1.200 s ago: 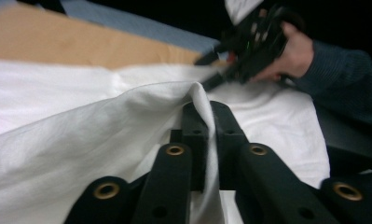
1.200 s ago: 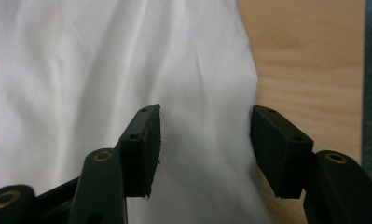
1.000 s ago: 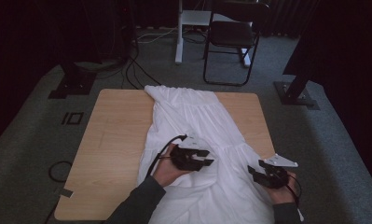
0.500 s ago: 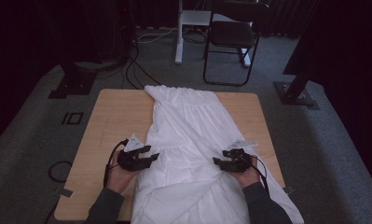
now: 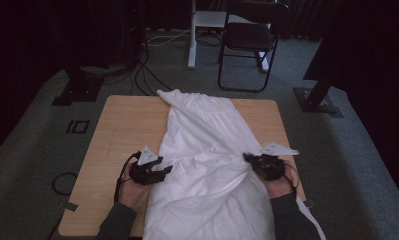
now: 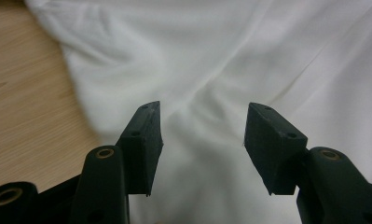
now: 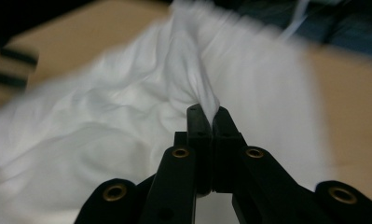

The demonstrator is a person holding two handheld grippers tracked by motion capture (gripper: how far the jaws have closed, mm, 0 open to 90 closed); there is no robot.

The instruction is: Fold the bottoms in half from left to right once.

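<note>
Right gripper (image 7: 213, 116) clamped on a bunched fold of white fabric garment (image 5: 207, 150); left gripper (image 6: 202, 135) spread wide.

Right jaws are pressed together with the cloth pinched between them at its right edge. Left jaws stand well apart over the garment's left edge, gripping nothing. Garment lies lengthwise along the light wooden table (image 5: 122, 125), its near end hanging off.

text: none legible | labels: none | brands: none | numbers: none | signs: none
</note>
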